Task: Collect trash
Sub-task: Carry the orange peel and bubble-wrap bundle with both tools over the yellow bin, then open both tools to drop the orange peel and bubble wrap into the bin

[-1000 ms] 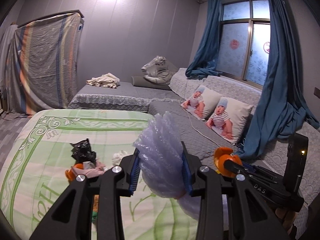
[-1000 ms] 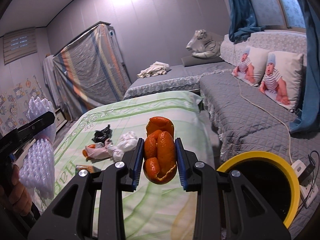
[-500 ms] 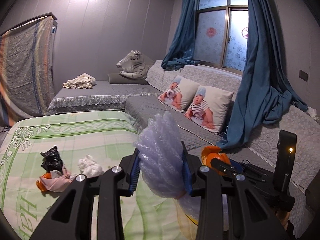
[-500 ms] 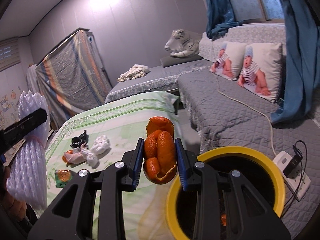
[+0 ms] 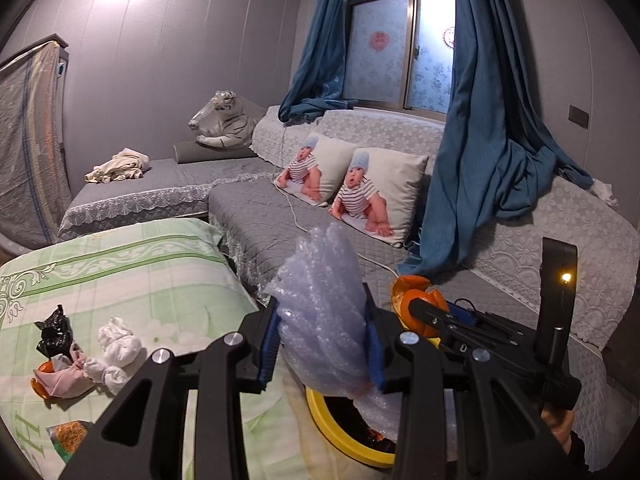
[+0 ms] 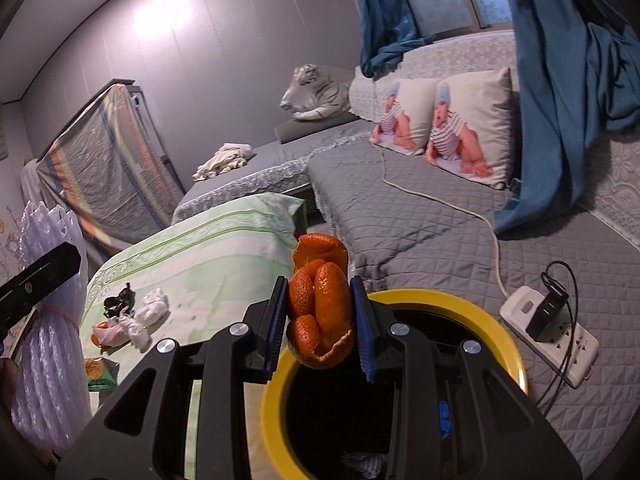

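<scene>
My left gripper (image 5: 322, 344) is shut on a bundle of pale bubble wrap (image 5: 324, 312), held just left of and above the yellow-rimmed trash bin (image 5: 332, 428). My right gripper (image 6: 322, 332) is shut on an orange peel (image 6: 320, 308) directly over the bin's yellow rim (image 6: 440, 298); the peel (image 5: 416, 302) also shows in the left wrist view. The bubble wrap (image 6: 44, 320) hangs at the far left of the right wrist view. More trash lies on the green-patterned table (image 5: 160, 280): a black wrapper (image 5: 54, 330), white tissues (image 5: 116, 346), pink paper (image 5: 64, 378) and a snack packet (image 6: 98, 370).
A grey quilted sofa (image 6: 420, 216) wraps around the table, with two baby-print pillows (image 5: 352, 184) and a plush white tiger (image 5: 224, 120). A white power strip (image 6: 548, 332) with a black charger lies on the seat beside the bin. Blue curtains (image 5: 480, 160) hang right.
Both grippers have swung right from over the table toward the sofa. The yellow bin has come under the right gripper and into the left wrist view. Both grips are unchanged.
</scene>
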Motion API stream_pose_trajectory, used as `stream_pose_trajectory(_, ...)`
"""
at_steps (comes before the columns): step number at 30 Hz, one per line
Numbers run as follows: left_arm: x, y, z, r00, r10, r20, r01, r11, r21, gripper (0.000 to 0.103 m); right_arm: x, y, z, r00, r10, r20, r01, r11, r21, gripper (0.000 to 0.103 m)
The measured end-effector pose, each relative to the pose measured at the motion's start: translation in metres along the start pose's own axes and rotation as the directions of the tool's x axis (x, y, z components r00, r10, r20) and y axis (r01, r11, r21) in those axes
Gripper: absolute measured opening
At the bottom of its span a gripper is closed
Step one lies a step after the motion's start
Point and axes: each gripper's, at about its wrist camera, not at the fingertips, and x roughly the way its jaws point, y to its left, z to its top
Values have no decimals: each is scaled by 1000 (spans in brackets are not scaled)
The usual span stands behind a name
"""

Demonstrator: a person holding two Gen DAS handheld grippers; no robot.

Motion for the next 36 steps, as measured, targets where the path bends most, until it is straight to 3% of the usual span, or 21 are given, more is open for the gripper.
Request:
stream_pose_trajectory(18,68,-33,-27,992,-63,-114,67,997,32,35,22,-54,-20,996,-61,-72,68,992,104,30)
stream_pose_trajectory(28,111,-36,-47,970,-100,-220,107,994,21,36,33,-75,-31,990,-80,-117,98,982,159,30)
stream_pose_trajectory(32,114,-35,-53,967,-106,-232,114,993,20,45,32,-81,-34,989,-90,-118,111,977,183,35)
stream_pose_trajectory(34,114,-34,-54,967,-108,-232,114,993,11,55,30,-84,-33,988,-105,-111,125,972,198,39)
stream_pose_trajectory(36,113,-30,-54,968,-103,-230,106,994,0,60,27,-87,-32,988,-116,-100,135,967,215,48)
